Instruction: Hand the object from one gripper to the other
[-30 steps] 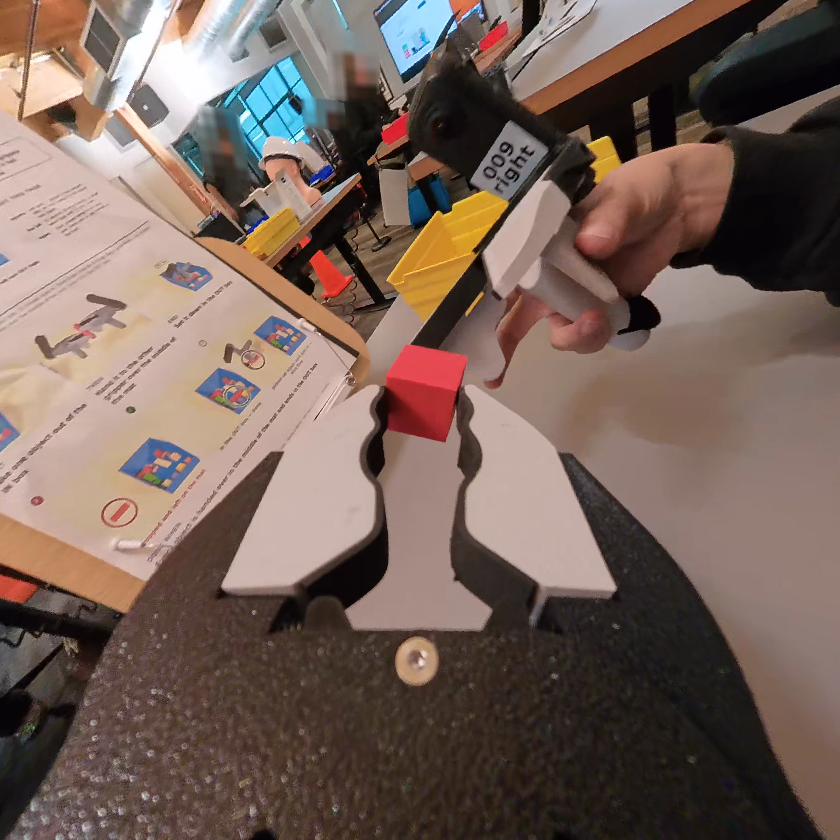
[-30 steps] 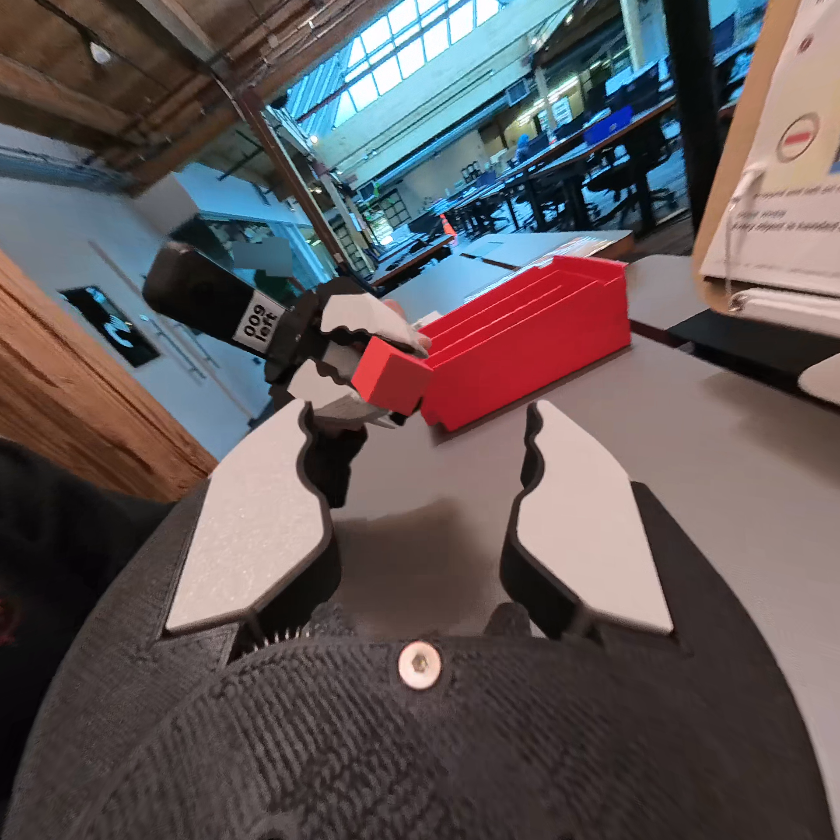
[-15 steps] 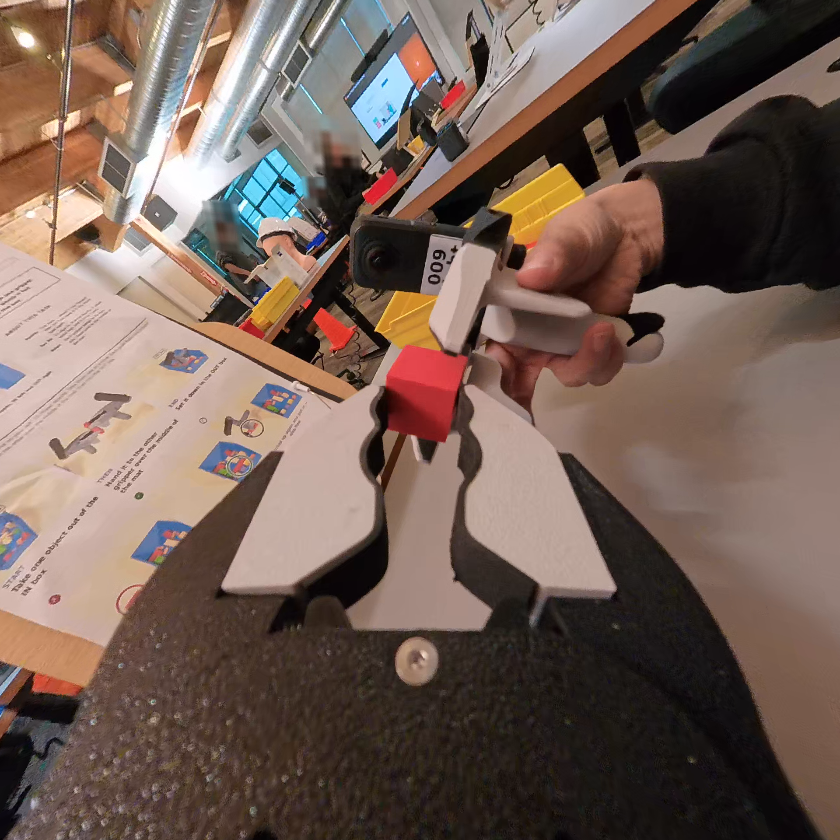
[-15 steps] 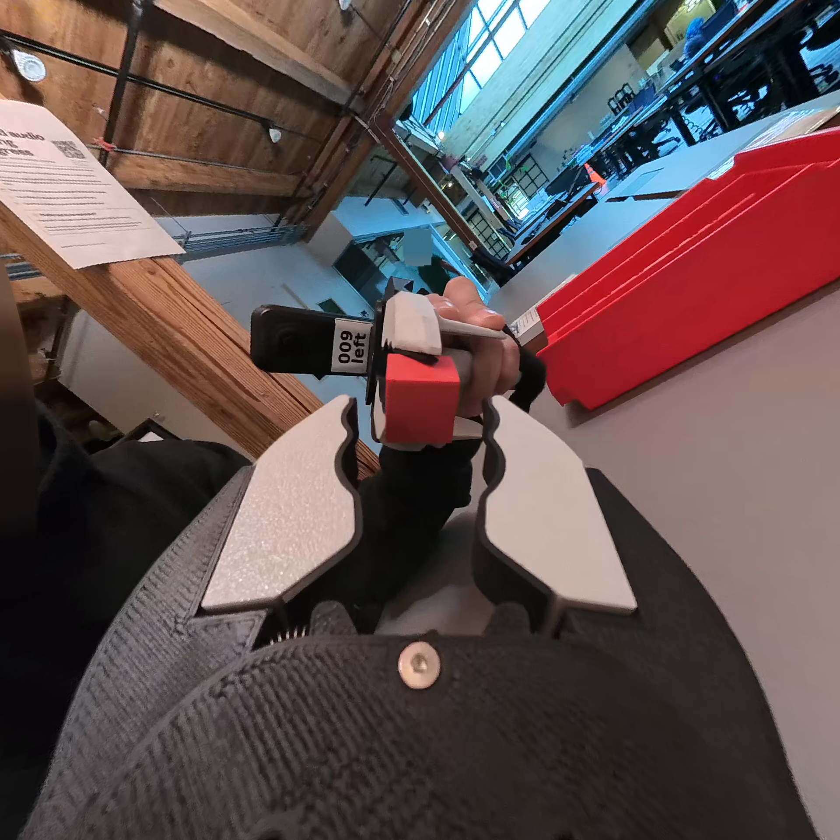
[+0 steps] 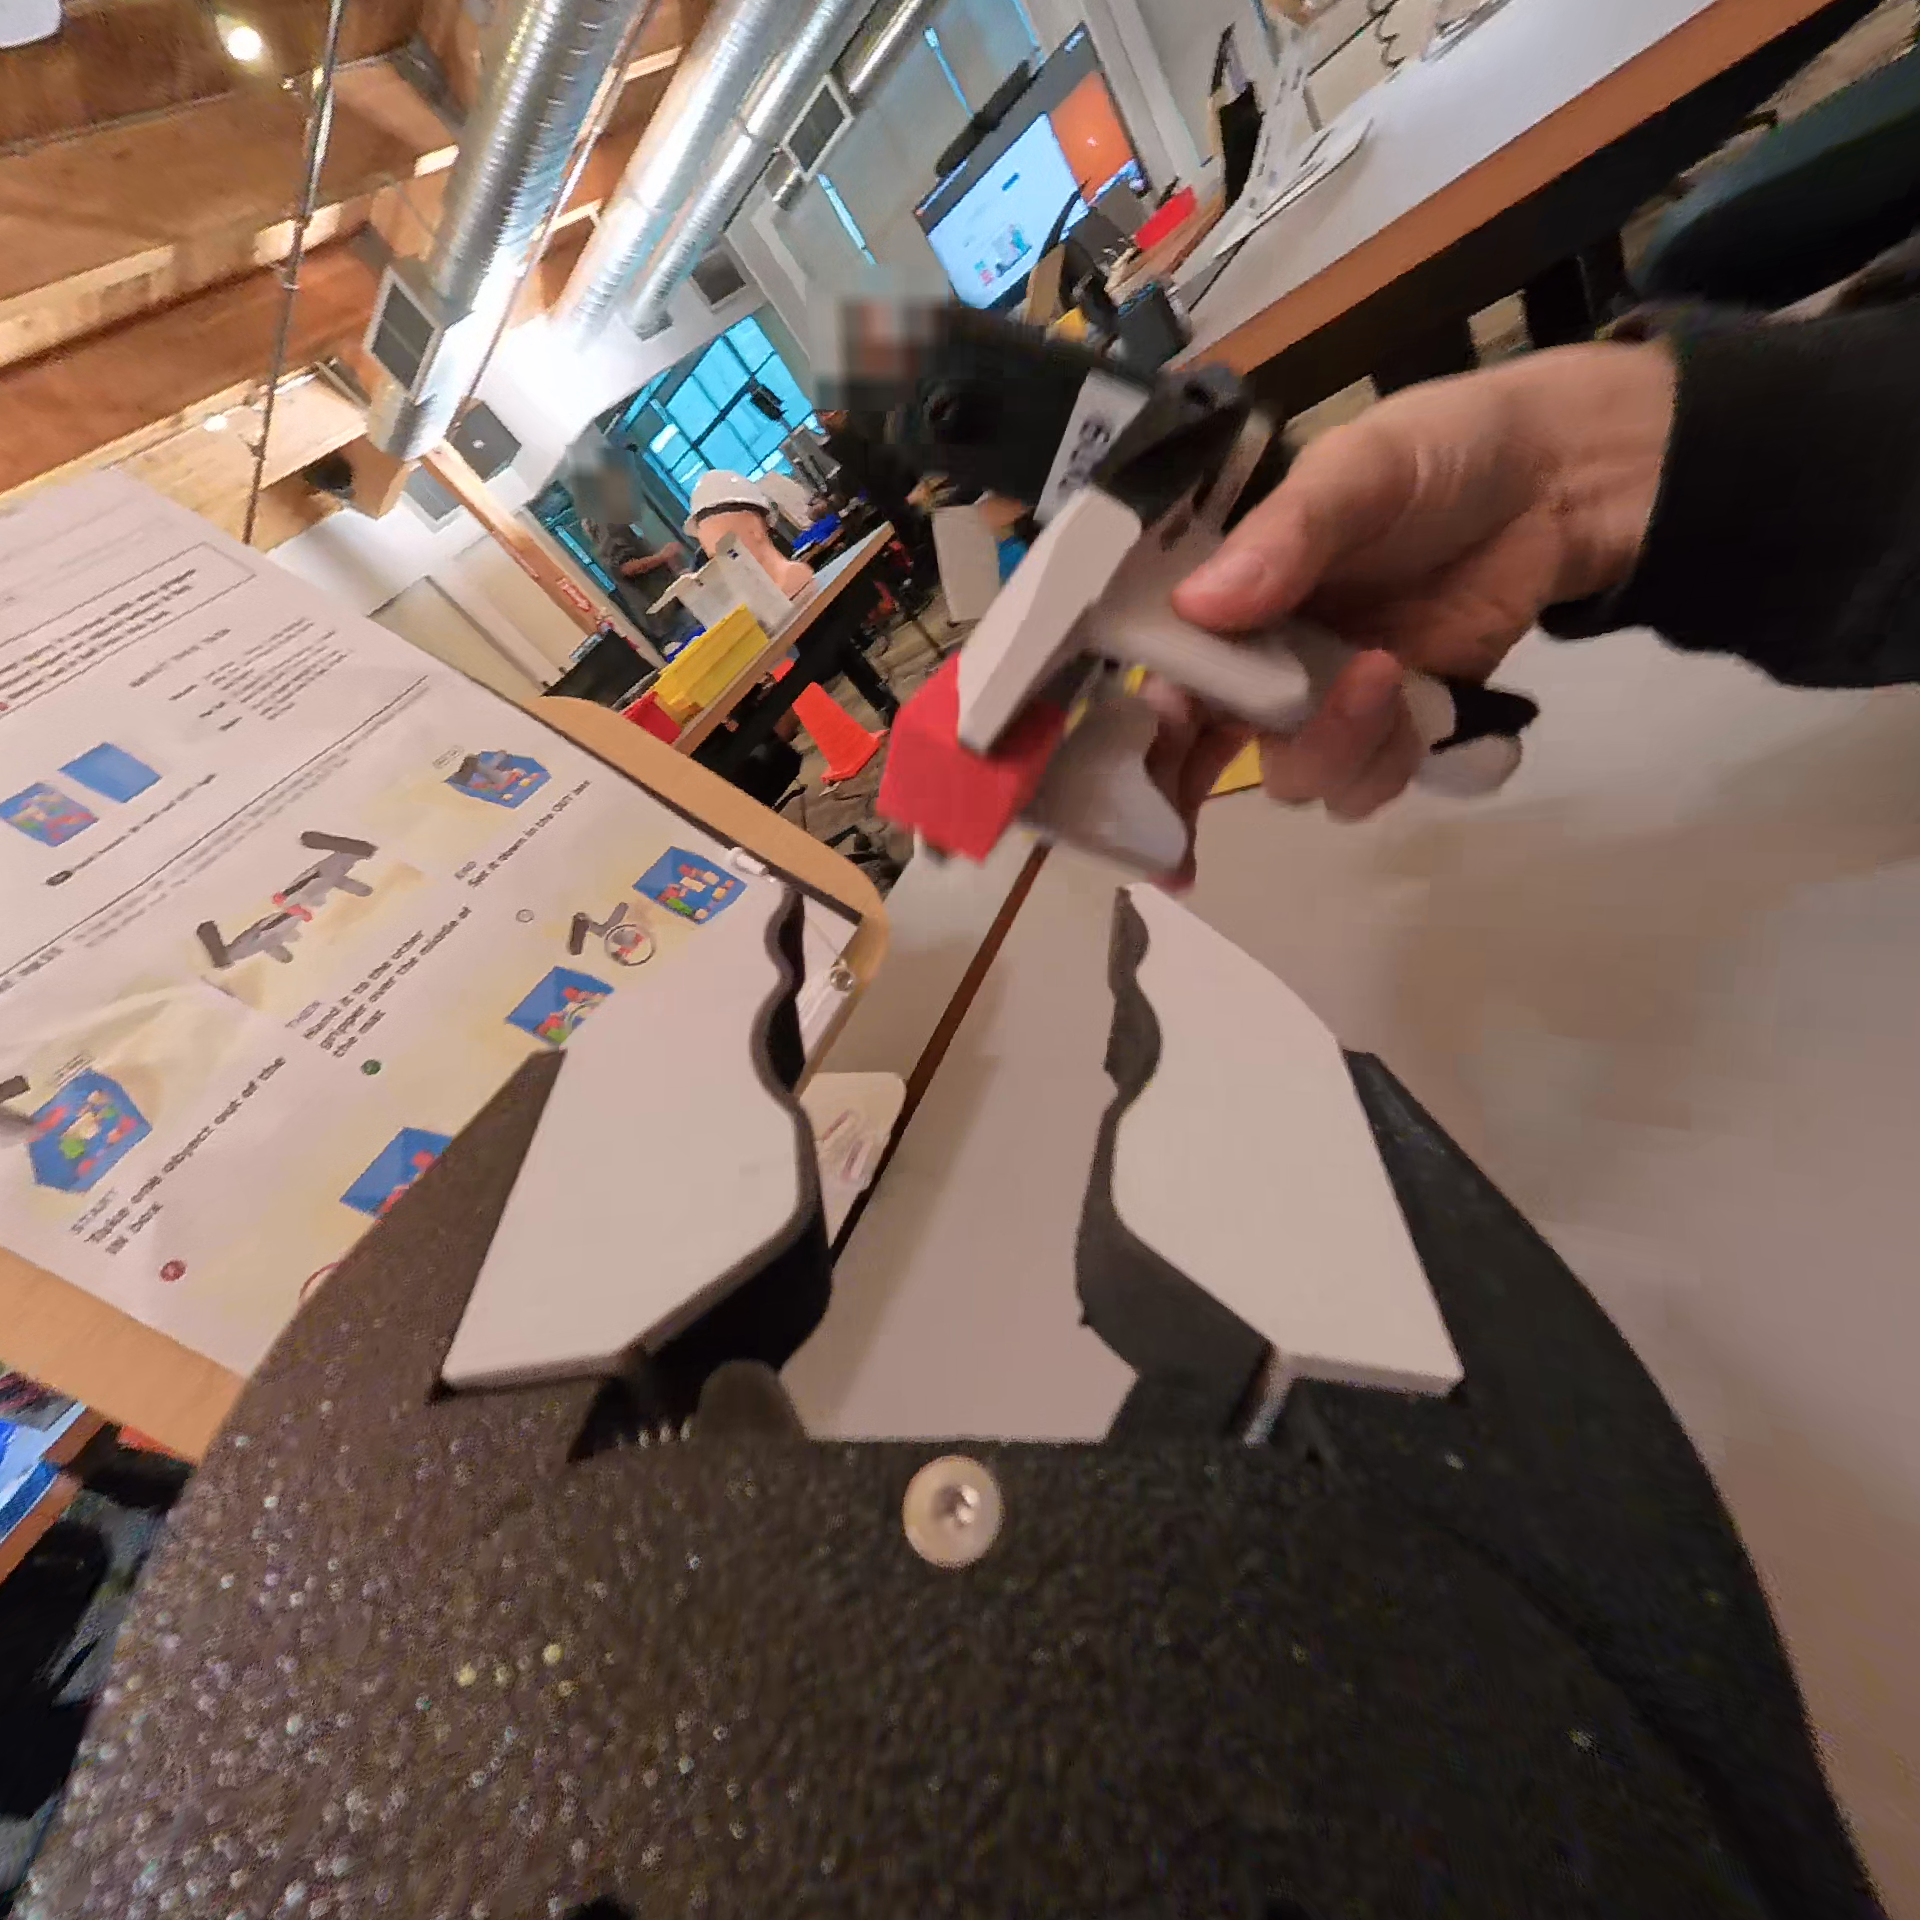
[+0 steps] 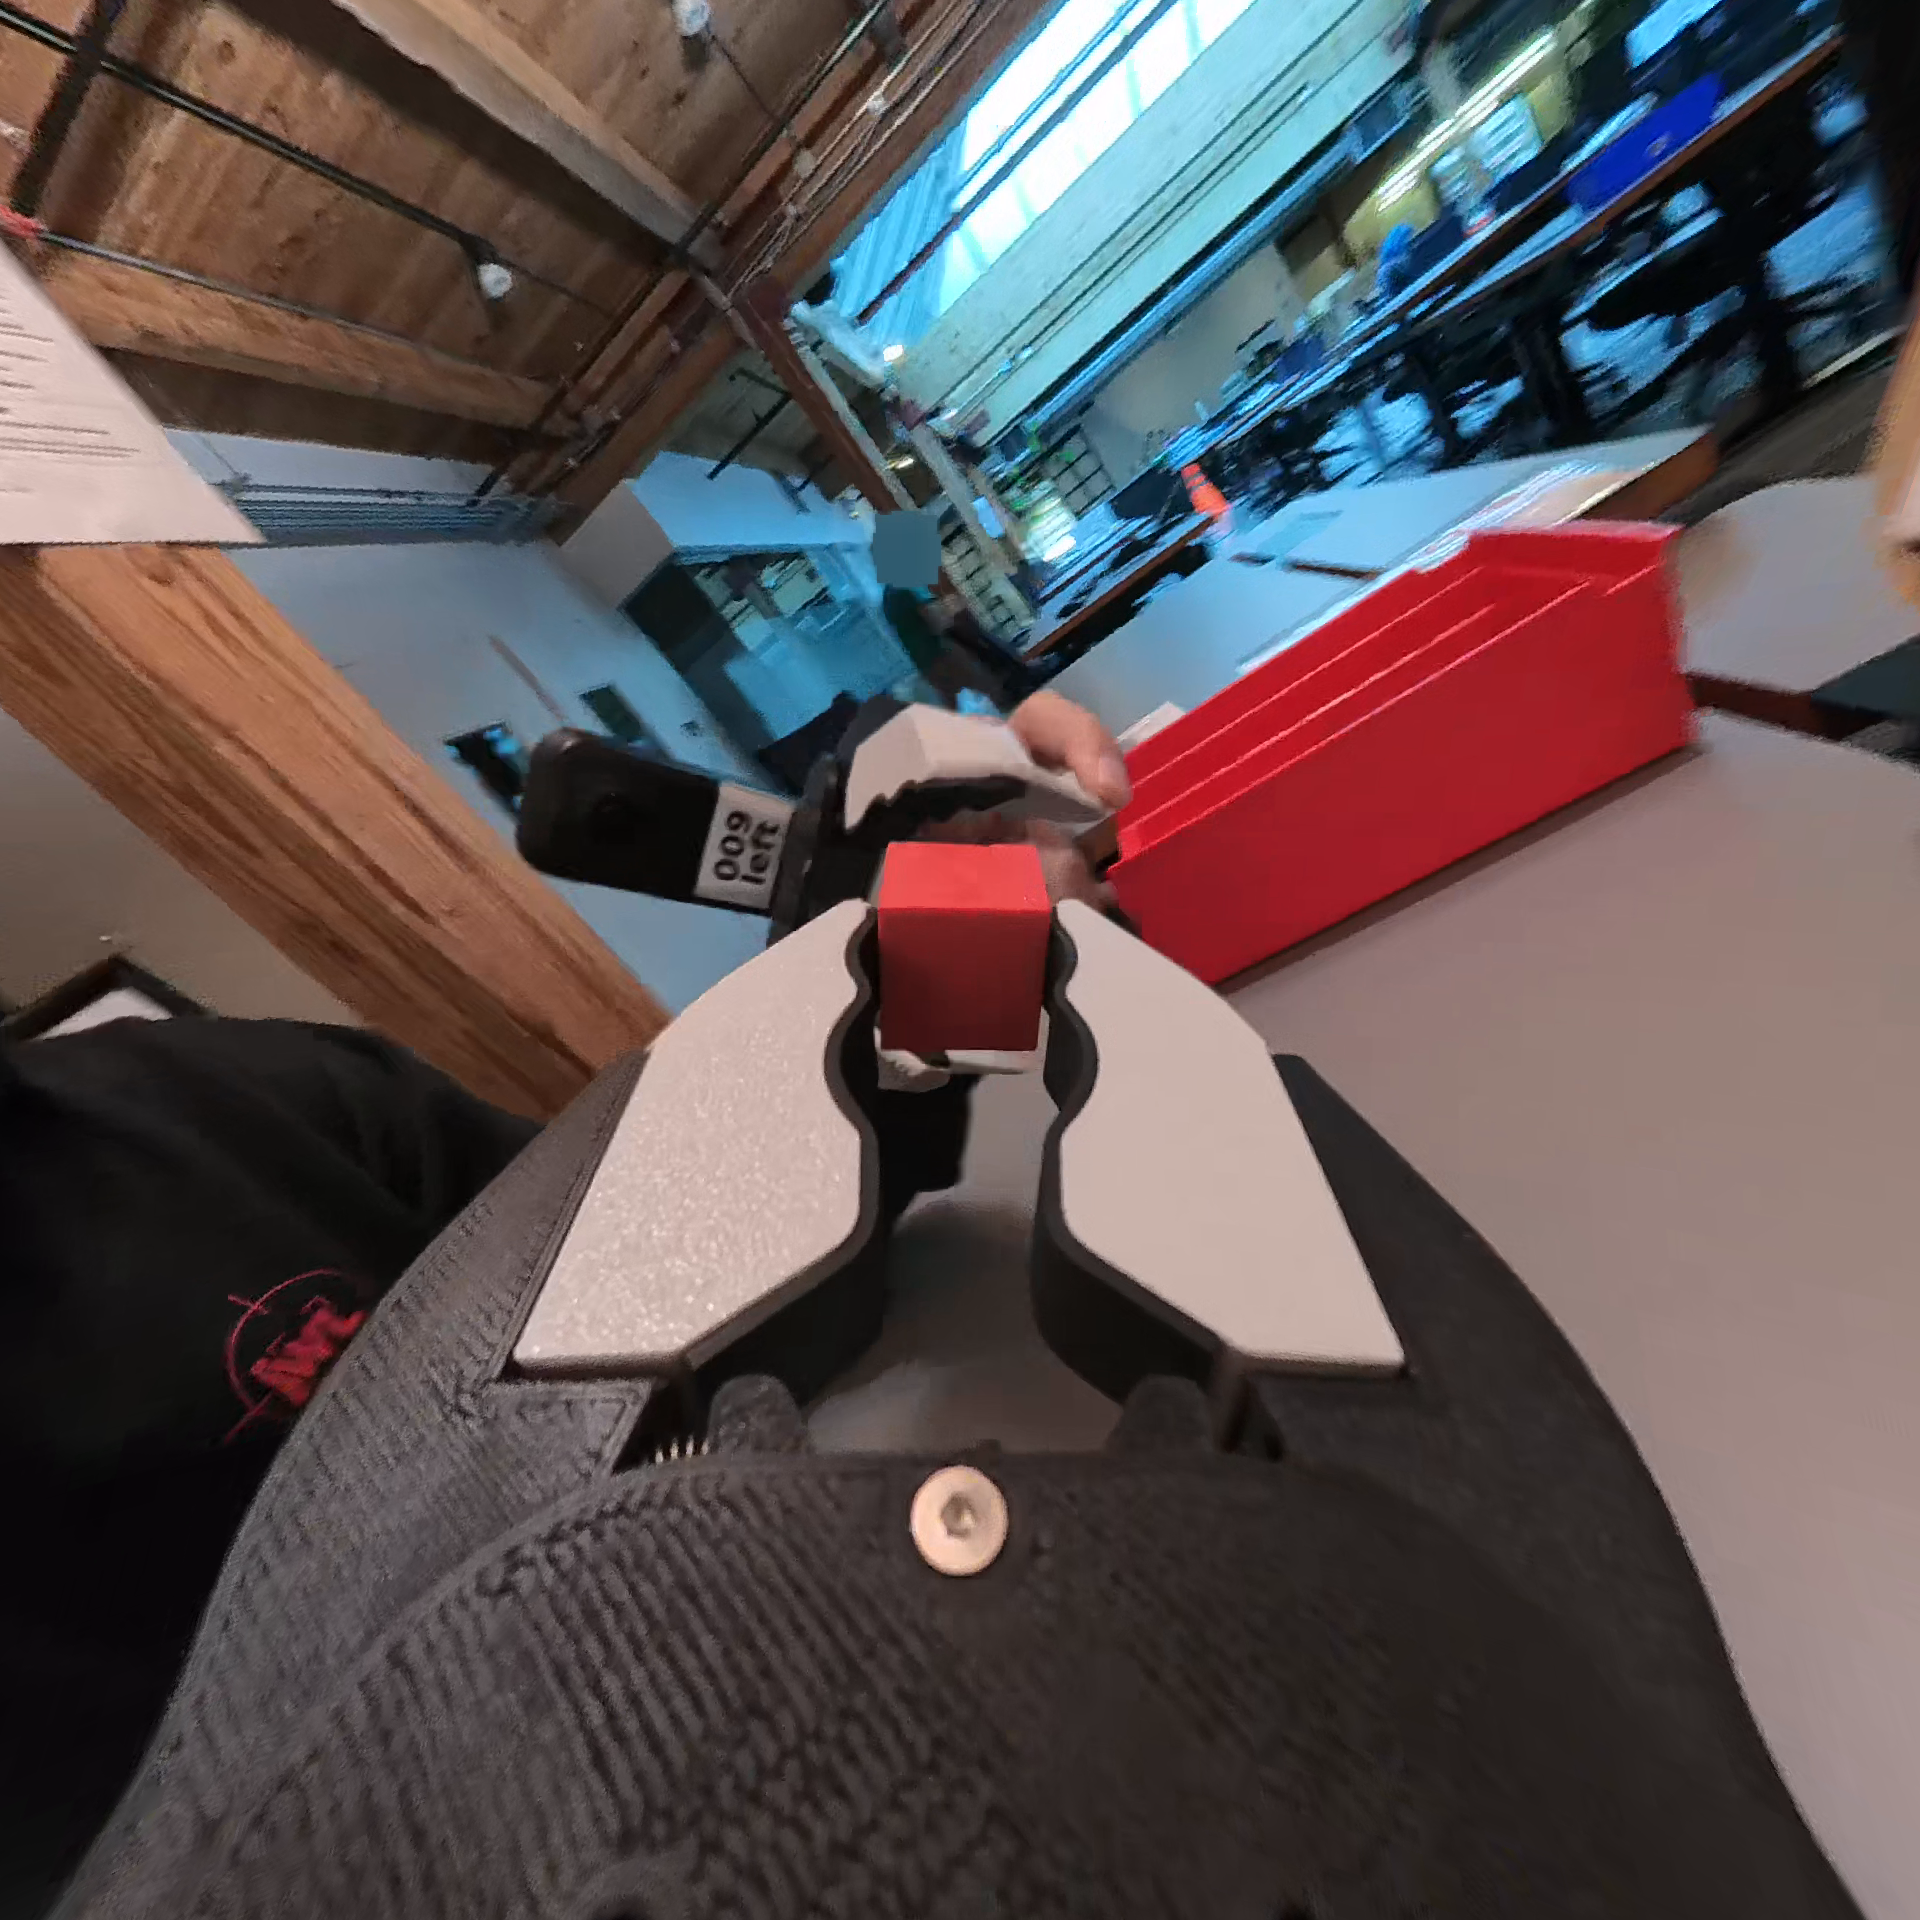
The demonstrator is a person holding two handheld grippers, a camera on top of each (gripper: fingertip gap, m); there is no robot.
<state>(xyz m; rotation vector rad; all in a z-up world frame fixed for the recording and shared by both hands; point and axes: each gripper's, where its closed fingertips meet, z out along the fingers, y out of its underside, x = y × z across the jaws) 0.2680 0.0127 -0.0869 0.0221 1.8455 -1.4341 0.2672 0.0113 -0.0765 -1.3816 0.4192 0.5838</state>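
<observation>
1. You are working in an open workshop with timber beams, silver ducts and rows of desks behind, over a pale grey tabletop (image 6: 1558, 1091).
2. Your right gripper (image 6: 964, 966) is clenched on the small red cube (image 6: 961, 961); both grey fingertips press its opposite sides, and the cube is lifted above the tabletop.
3. Your left gripper (image 5: 951, 935) is released: its two grey fingers (image 5: 675, 1122) stand well apart with only tabletop showing between them.
4. In the left wrist view, the cube (image 5: 956, 769) sits just beyond your left fingertips, clear of both, pinched in the right gripper (image 5: 1039, 748) that your right hand (image 5: 1434, 582) holds (this part is a little blurred).
5. In the right wrist view, the left gripper (image 6: 935, 810) lies just behind the cube, its jaws parted above and below it.
6. A long red plastic bin (image 6: 1403, 769) rests toward the tabletop's far edge.
7. A wooden board carrying a printed instruction sheet (image 5: 260, 883) stands at the tabletop's left edge.
</observation>
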